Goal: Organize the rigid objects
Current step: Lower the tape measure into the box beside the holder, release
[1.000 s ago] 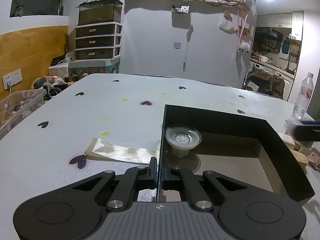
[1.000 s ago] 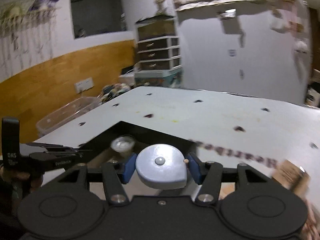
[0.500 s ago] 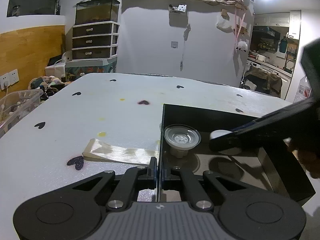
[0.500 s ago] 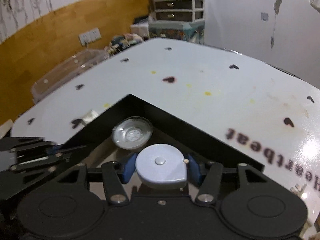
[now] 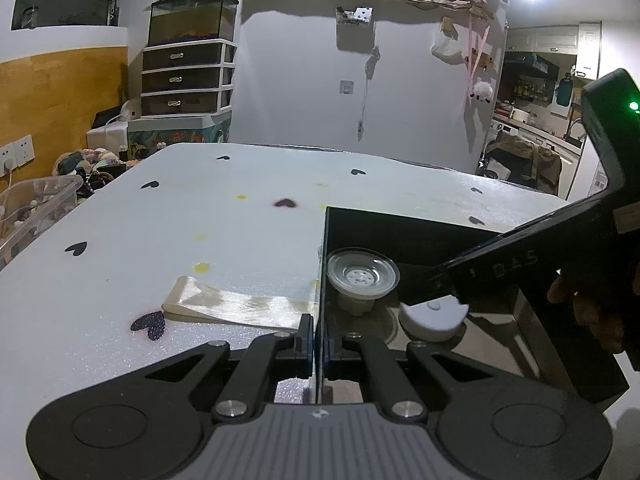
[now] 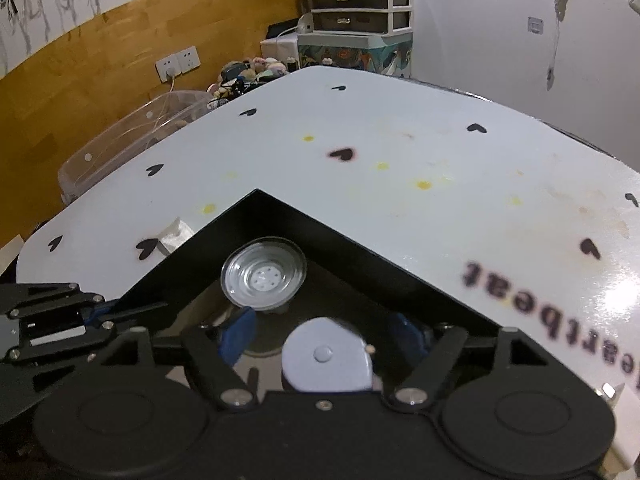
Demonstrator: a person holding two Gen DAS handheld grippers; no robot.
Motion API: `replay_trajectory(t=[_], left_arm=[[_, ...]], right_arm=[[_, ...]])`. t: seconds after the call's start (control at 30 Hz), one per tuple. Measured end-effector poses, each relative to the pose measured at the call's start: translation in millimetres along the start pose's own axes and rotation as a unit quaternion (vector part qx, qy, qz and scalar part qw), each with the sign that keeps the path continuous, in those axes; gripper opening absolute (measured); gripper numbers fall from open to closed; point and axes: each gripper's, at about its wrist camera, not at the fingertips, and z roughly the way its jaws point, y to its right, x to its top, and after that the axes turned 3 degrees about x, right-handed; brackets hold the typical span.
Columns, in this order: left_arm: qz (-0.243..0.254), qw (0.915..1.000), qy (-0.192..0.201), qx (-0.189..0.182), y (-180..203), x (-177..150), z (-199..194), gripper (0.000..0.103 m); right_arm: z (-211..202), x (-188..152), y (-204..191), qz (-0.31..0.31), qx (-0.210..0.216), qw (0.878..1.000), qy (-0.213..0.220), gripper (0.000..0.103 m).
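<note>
A black open box (image 5: 420, 224) (image 6: 320, 224) sits on the white table. My left gripper (image 5: 318, 336) is shut on the box's left wall. Inside the box stand a clear round suction-cup piece (image 5: 362, 276) (image 6: 264, 274) and a pale grey-blue rounded tape-measure-like case (image 5: 434, 316) (image 6: 326, 354). My right gripper (image 6: 324, 336) is open inside the box, its blue pads (image 6: 238, 334) spread apart on either side of the case, which lies on the box floor. The right gripper's body shows in the left wrist view (image 5: 560, 248).
A strip of shiny cream ribbon (image 5: 236, 304) (image 6: 174, 234) lies on the table left of the box. A clear plastic bin (image 5: 36, 208) (image 6: 132, 136) stands off the table's left edge. Drawers (image 5: 184, 76) stand at the back wall.
My right gripper lowered into the box and opened, letting go of the grey-blue case, which now rests on the box floor. My left gripper stayed shut on the box wall.
</note>
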Motion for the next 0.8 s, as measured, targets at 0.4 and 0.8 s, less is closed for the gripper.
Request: replay_trajectory(t=[0.4,0.8], left_arm=[[0.0,1.0,-0.001,0.007,3.0,0.5,0.2,0.004],[0.004,0.9999,0.0,0.011,5.1,0.8,-0.7,0.004]], right_arm=[[-46.5,-19.0,8.4,0.015,-0.005,0.998,0.054,0.087],[-99.2,-50.7,6.2,0.017,-0.018,0.991,0.128,0.098]])
